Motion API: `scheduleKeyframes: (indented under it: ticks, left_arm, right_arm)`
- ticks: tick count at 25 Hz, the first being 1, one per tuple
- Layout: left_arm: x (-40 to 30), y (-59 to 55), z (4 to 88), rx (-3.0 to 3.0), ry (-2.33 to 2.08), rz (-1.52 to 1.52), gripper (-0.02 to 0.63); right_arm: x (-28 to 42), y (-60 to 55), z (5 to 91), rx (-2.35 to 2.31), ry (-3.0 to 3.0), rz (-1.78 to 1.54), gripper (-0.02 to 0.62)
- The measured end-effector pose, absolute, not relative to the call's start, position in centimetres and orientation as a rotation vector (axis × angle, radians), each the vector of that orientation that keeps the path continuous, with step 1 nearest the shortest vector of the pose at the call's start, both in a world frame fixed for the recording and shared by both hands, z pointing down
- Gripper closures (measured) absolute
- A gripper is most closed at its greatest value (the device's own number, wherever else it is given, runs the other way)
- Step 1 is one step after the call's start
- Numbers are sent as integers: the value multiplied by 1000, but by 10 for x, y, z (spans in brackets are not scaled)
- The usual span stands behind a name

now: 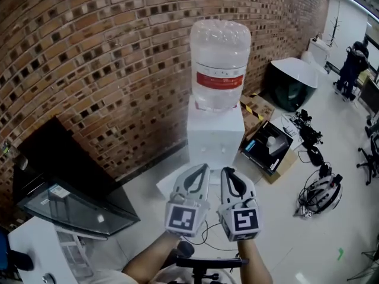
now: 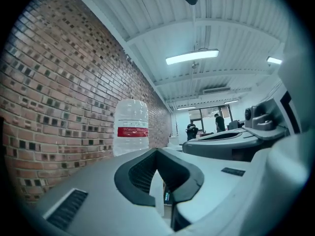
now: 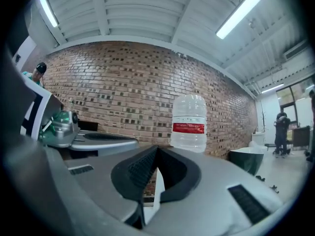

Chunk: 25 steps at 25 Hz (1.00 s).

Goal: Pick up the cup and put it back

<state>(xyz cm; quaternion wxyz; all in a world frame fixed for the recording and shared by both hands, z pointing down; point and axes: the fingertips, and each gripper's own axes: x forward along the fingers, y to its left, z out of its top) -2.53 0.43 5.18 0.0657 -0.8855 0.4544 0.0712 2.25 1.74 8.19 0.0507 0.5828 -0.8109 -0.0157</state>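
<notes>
No cup shows in any view. A white water dispenser (image 1: 215, 136) stands against the brick wall, and on it sits a clear bottle (image 1: 219, 64) with a red label. My left gripper (image 1: 205, 168) and right gripper (image 1: 227, 171) are held side by side just short of the dispenser's front, pointing at it. In the left gripper view the left gripper (image 2: 157, 151) has its jaws meeting at the tip with nothing between them, and the bottle (image 2: 131, 127) stands ahead to the left. The right gripper (image 3: 157, 148) is likewise shut and empty, with the bottle (image 3: 189, 124) ahead to the right.
A dark cabinet (image 1: 59, 152) and a glass-topped stand (image 1: 77, 209) sit at the left. Right of the dispenser are an open cardboard box (image 1: 269, 147) and a dark tub (image 1: 290, 84). A helmet (image 1: 323, 191) and cables lie on the floor. A person (image 1: 352, 64) stands far right.
</notes>
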Motion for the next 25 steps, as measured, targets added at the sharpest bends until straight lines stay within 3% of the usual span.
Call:
scheduleKeyframes:
  ticks: [10,25]
  left_arm:
    - [-35,-91,48,-2742,1308,257,604]
    - [7,-135,57,-2714,1365,244,604]
  right_arm:
    - [9,-74,78,1828,-2382,-41,591]
    - [39,-125,89,1749,-2450,-26,591]
